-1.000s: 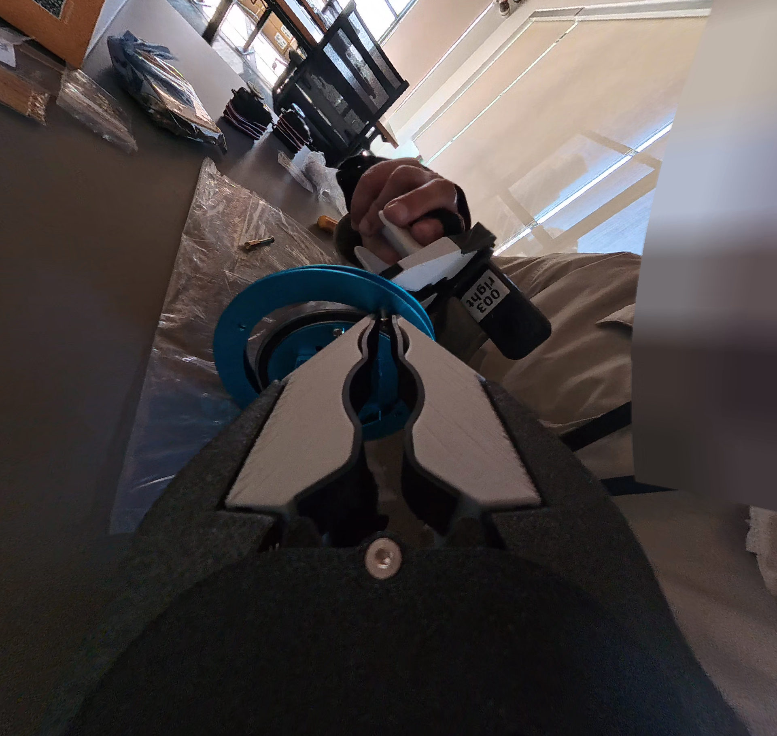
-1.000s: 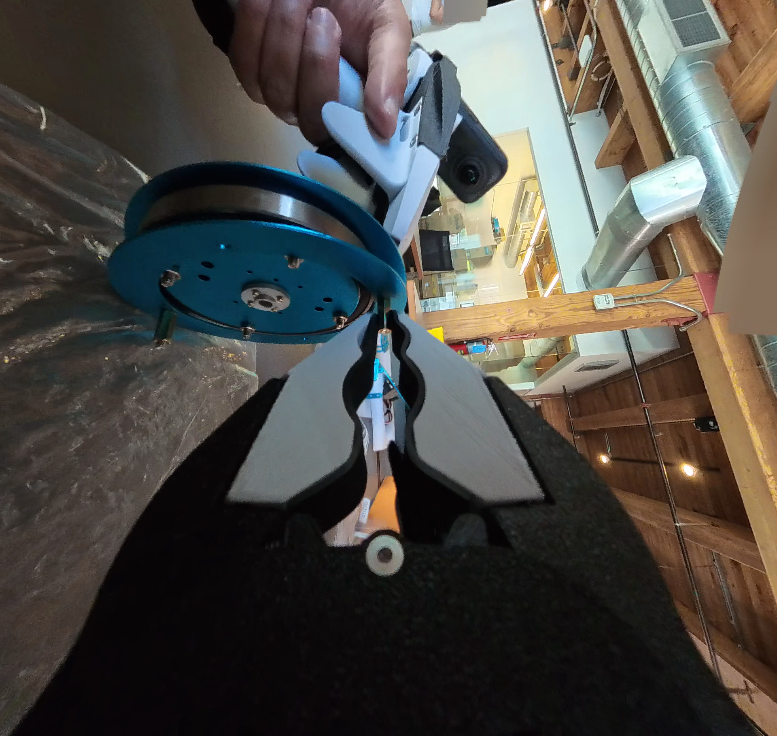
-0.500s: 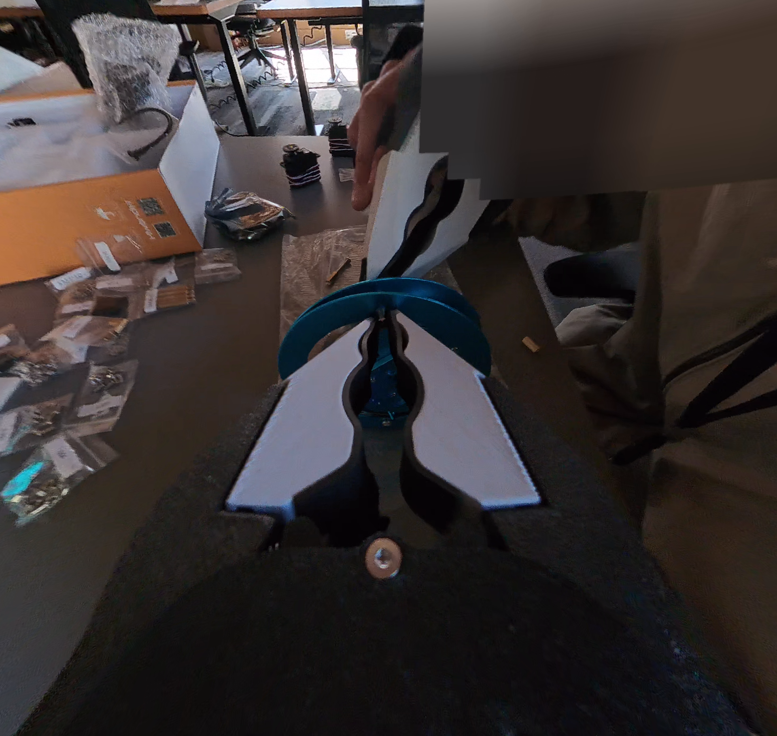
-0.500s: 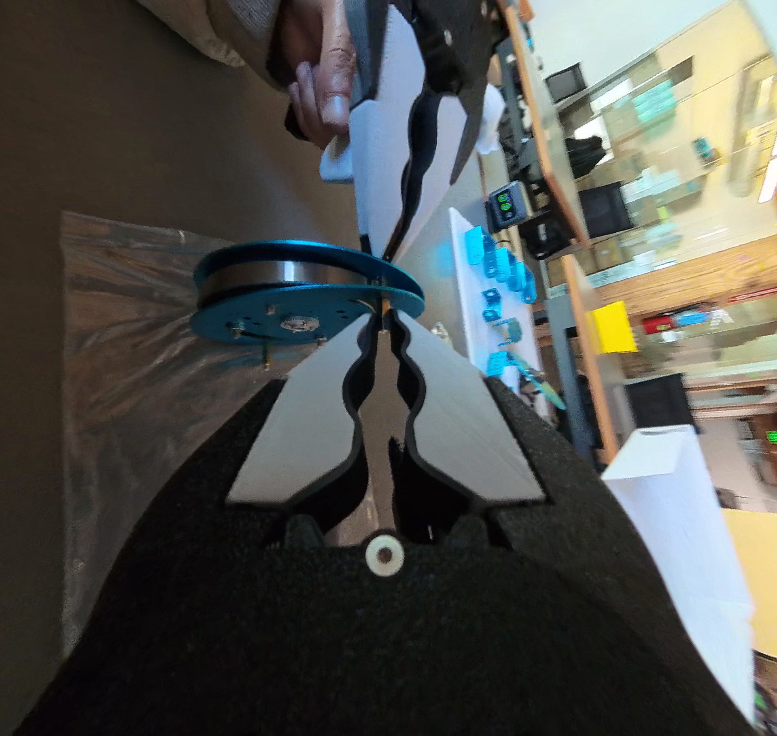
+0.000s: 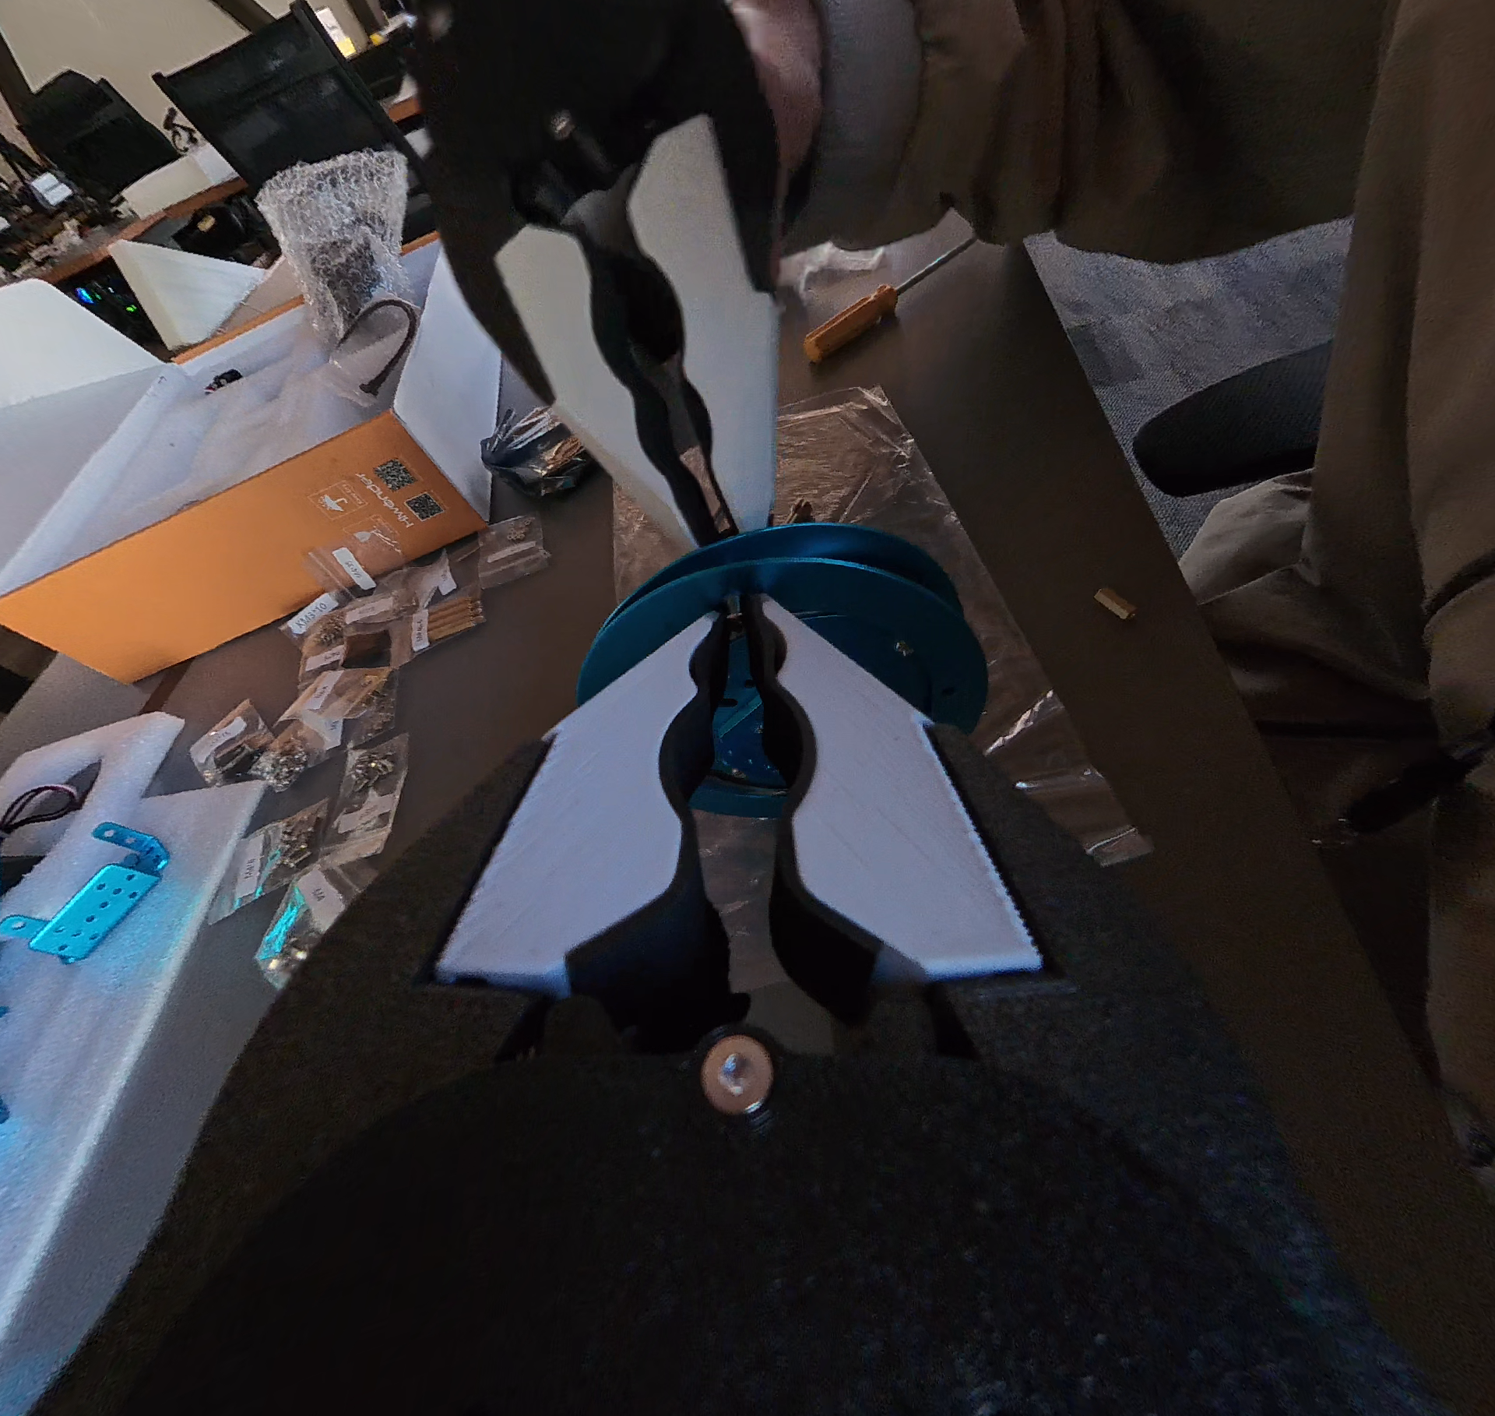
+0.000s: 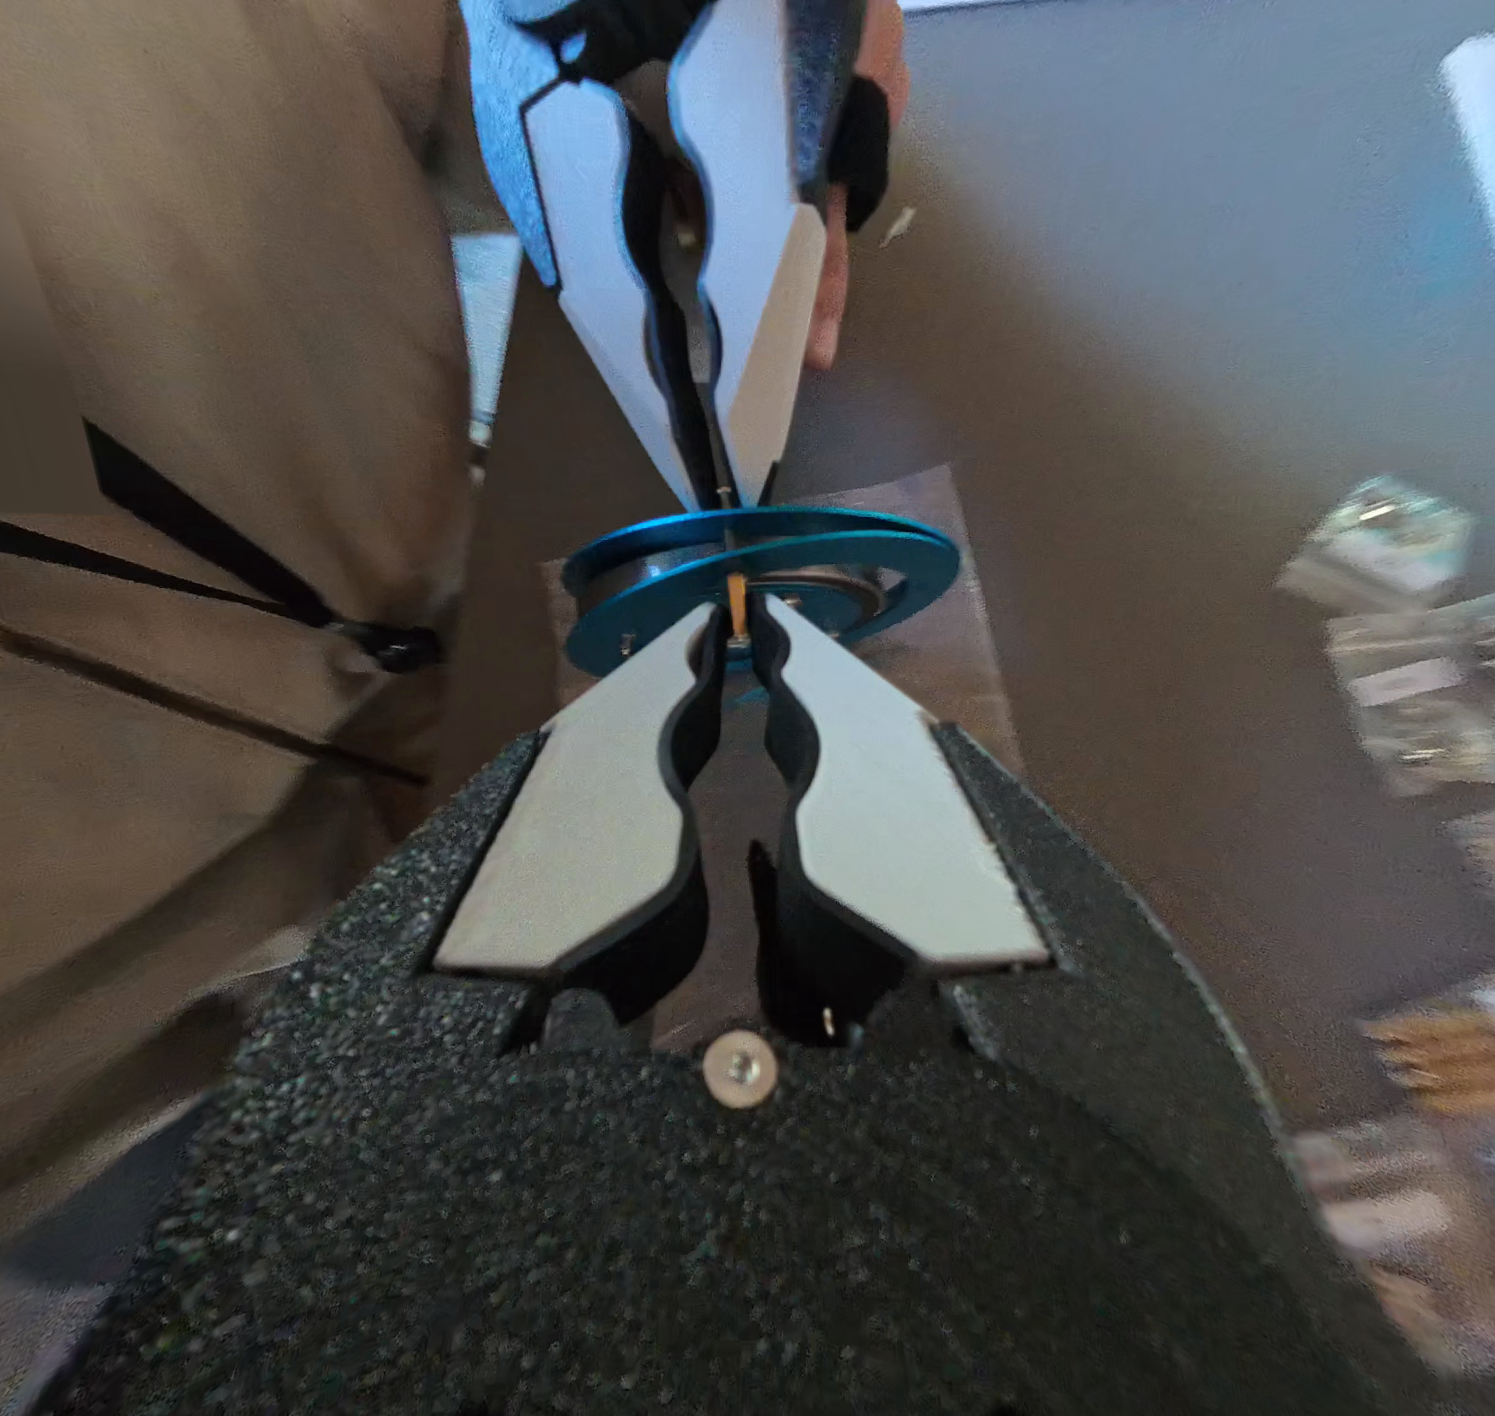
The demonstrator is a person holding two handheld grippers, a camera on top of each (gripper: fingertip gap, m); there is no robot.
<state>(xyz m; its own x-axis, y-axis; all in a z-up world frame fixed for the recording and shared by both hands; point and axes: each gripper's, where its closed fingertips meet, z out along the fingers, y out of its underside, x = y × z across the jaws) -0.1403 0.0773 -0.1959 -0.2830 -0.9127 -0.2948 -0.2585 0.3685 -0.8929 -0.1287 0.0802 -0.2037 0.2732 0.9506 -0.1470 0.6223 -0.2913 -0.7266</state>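
blue wheel (image 5: 857, 576), the two-flange pulley-looking thing w/ a metal ring between the plates, was up off the worktop (image 5: 1092, 487), tilted, right over a clear plastic bag (image 5: 890, 446) lying flat there. Both grippers met it from opposite sides. Left gripper (image 5: 740, 608) had its fingers (image 5: 615, 827) pinched down to basically no gap on the near rim, so that one was carrying the wheel afaict. Right gripper (image 6: 738, 608) came in at the other edge, fingers (image 6: 882, 811) nearly together too, w/ a little brass bit (image 6: 736, 590) nipped between the tips and sitting right at the flange. Couldn't tell if the brass bit was actually seated in a hole or just touching the plate, too small + blurry. Going outward: a loose brass standoff (image 5: 1115, 604) on the worktop to the right of the bag, an orange-handled screwdriver (image 5: 849, 321) further back, a pile of small hardware baggies (image 5: 348, 697) to the left, an orange box (image 5: 202, 535) behind those w/ a wad of bubble wrap (image 5: 340, 228) in it, and white foam (image 5: 121, 1094) w/ a blue perforated bracket (image 5: 89, 892) at the near left. Tan sleeve (image 5: 971, 82) of the person filled the top right.
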